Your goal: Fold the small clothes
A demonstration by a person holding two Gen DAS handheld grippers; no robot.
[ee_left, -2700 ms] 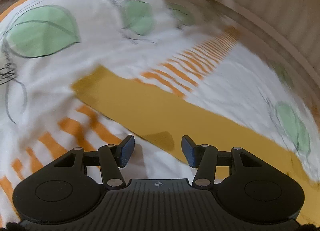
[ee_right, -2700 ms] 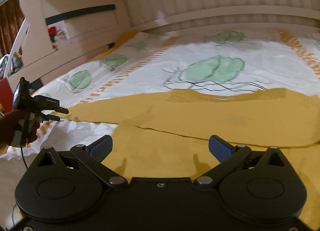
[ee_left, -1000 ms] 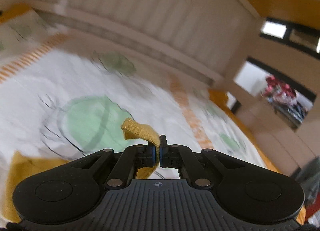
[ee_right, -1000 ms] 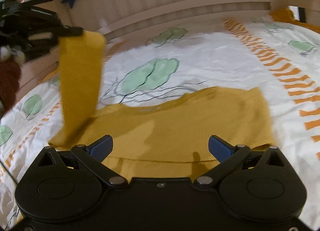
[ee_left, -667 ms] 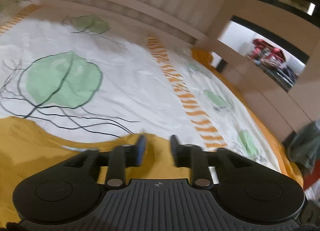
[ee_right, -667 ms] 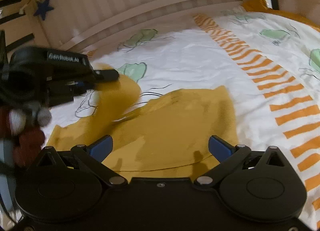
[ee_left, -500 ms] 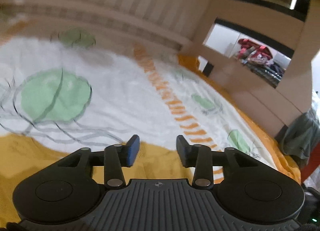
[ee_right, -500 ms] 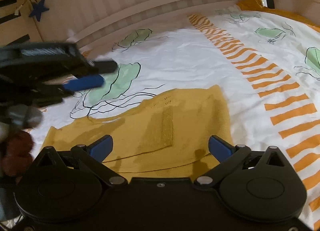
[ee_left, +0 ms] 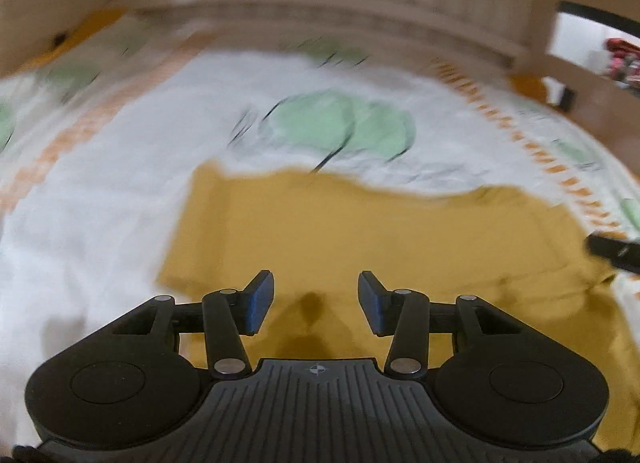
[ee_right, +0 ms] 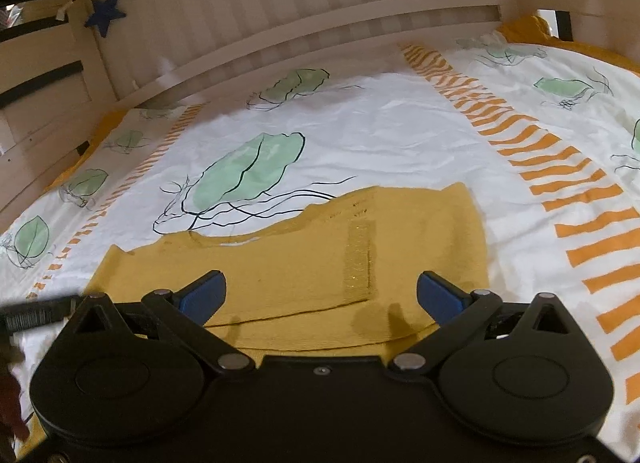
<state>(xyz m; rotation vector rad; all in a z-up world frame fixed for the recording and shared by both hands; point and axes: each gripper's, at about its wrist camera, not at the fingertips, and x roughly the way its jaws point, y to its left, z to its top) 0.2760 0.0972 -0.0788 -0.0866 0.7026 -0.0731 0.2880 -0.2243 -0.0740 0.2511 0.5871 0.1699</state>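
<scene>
yellow garment (ee_right: 304, 263) flat on bedsheet (ee_right: 400, 135)

Open bedspread (ee_right: 400, 135) lies between the mustard garment (ee_right: 304, 263) and the far edge — where a slatted rail (ee_right: 304, 35) blocks passage.

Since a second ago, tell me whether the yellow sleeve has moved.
Yes. The sleeve, lifted at the left beside the star earlier, now lies flat across the yellow garment toward its right side, below the green leaf print.
</scene>
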